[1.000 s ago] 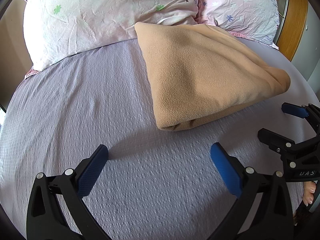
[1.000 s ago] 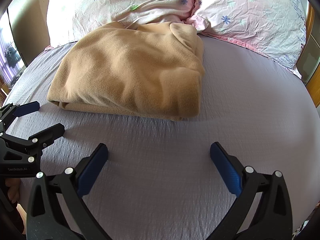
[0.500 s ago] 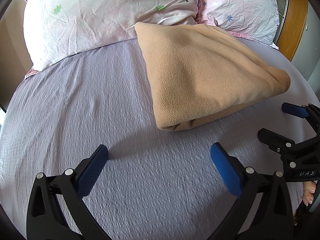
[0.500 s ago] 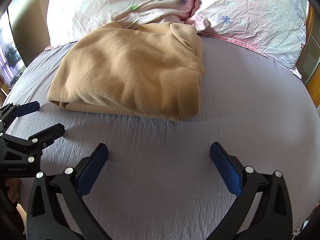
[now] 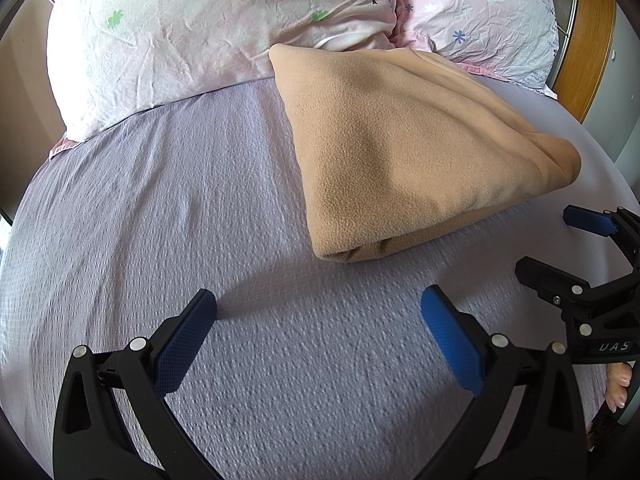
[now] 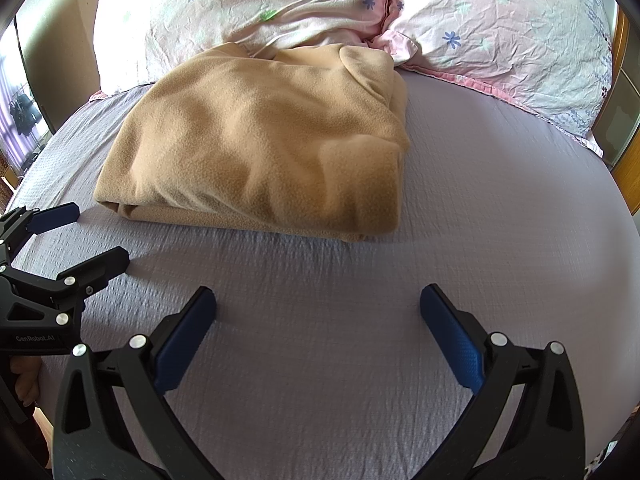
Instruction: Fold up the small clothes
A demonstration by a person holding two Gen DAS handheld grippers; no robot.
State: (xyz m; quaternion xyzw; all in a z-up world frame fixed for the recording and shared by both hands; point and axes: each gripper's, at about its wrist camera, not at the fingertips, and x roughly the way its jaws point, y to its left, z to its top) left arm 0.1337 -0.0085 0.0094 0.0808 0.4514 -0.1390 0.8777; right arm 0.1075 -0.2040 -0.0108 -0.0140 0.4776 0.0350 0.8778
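A tan fleece garment (image 5: 404,152) lies folded into a thick rectangle on the lilac bed sheet (image 5: 180,208), its far edge against the pillows. It also shows in the right wrist view (image 6: 264,148). My left gripper (image 5: 318,320) is open and empty, hovering over the sheet just short of the garment's near left corner. My right gripper (image 6: 318,320) is open and empty, over the sheet in front of the garment's near right corner. Each gripper shows at the edge of the other's view: the right one (image 5: 560,240), the left one (image 6: 80,236).
Two pink floral pillows (image 5: 200,24) (image 6: 500,28) lie across the head of the bed. A wooden headboard or frame (image 5: 584,40) stands at the far right. A wall and window (image 6: 24,120) are at the left. Bare lilac sheet (image 6: 500,220) lies right of the garment.
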